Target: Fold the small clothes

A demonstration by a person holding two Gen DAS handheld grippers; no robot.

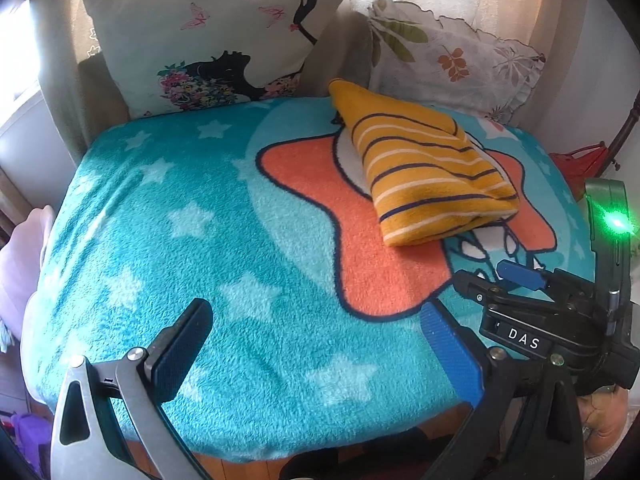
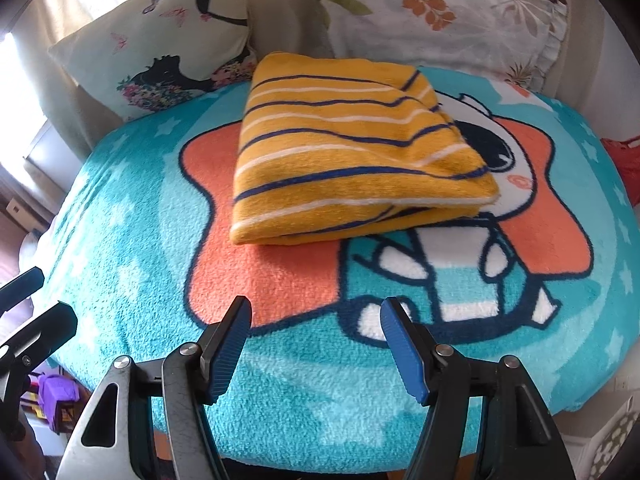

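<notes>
A yellow garment with navy and white stripes [image 1: 424, 168] lies folded into a compact stack on the teal cartoon blanket [image 1: 200, 240], toward the back right. In the right wrist view the garment [image 2: 344, 152] sits straight ahead, beyond the fingers. My left gripper [image 1: 320, 320] is open and empty above the blanket's front, well left of the garment. My right gripper [image 2: 316, 316] is open and empty, a short way in front of the garment; it also shows in the left wrist view [image 1: 516, 272] at the right.
A white pillow with a black silhouette print [image 1: 208, 40] and a leaf-print pillow [image 1: 452, 56] lean at the back. The blanket [image 2: 120, 220] covers a raised surface with its front edge just under the grippers. A red object [image 1: 580, 160] lies off the right side.
</notes>
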